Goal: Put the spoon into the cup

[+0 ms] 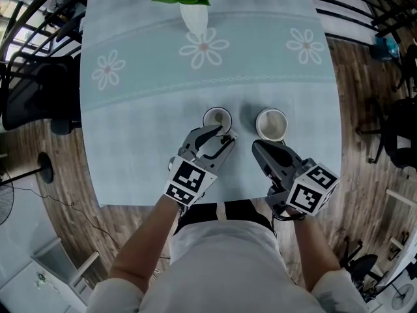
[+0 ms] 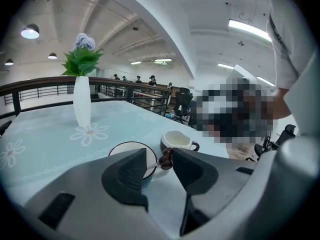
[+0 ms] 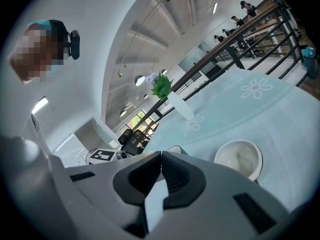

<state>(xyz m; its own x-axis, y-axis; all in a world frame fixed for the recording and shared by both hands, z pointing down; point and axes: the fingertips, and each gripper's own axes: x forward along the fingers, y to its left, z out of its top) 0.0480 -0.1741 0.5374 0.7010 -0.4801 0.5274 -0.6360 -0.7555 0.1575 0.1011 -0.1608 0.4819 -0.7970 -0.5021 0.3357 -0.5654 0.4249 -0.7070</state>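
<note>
Two white cups stand side by side near the table's front edge. A spoon [image 2: 166, 158] with a dark brown handle end leans in the left cup [image 1: 217, 119] [image 2: 125, 149], its handle resting over the rim toward me. My left gripper [image 1: 223, 134] [image 2: 159, 156] is open, and the handle end sits between its jaws with a gap to the left pad. The right cup [image 1: 272, 124] [image 2: 178, 140] [image 3: 239, 159] stands just ahead of my right gripper [image 1: 258, 146] [image 3: 161, 156], which is shut on nothing.
A white vase with a green plant [image 1: 194, 15] [image 2: 82, 104] stands at the far middle of the table's pale blue flowered cloth [image 1: 143, 109]. Black chairs [image 1: 32, 90] and railings flank the table. The table's near edge lies right under both hands.
</note>
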